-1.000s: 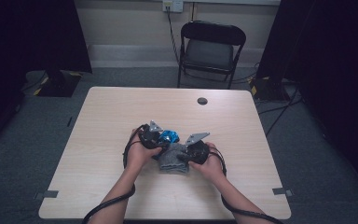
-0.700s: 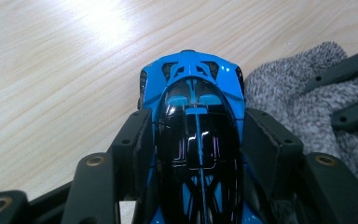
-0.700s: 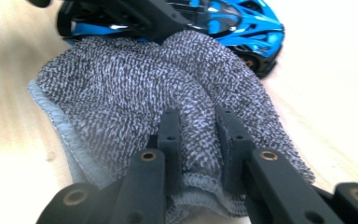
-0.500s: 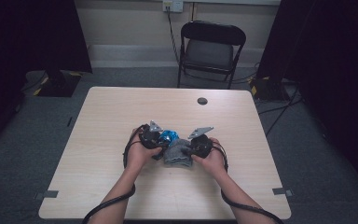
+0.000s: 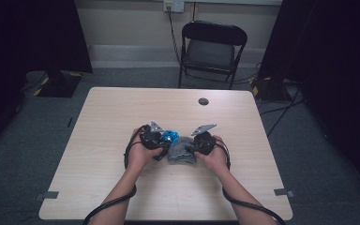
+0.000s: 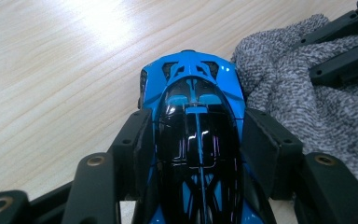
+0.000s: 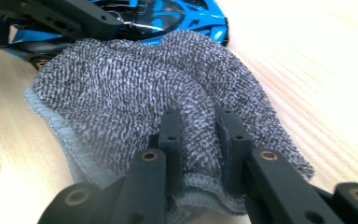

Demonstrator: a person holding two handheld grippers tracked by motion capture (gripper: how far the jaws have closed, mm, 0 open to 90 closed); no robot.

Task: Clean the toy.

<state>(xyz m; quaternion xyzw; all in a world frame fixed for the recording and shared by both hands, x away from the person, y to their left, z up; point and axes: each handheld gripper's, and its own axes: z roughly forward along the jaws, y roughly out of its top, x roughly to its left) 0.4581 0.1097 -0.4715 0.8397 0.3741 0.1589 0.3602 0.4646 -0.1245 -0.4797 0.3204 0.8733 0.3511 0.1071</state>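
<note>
On the wooden table (image 5: 122, 122) the blue toy car (image 6: 193, 135) is clamped lengthwise by the left gripper (image 6: 196, 154); the grey cloth (image 7: 158, 98), pinched by the right gripper (image 7: 199, 135), is touching its side

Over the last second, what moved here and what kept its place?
The right gripper, shut on a fold of the grey cloth, slid a little toward the table's right side, the cloth going with it. The left gripper stayed put, its jaws clamped on the blue toy car. Car and cloth still touch on the table.
</note>
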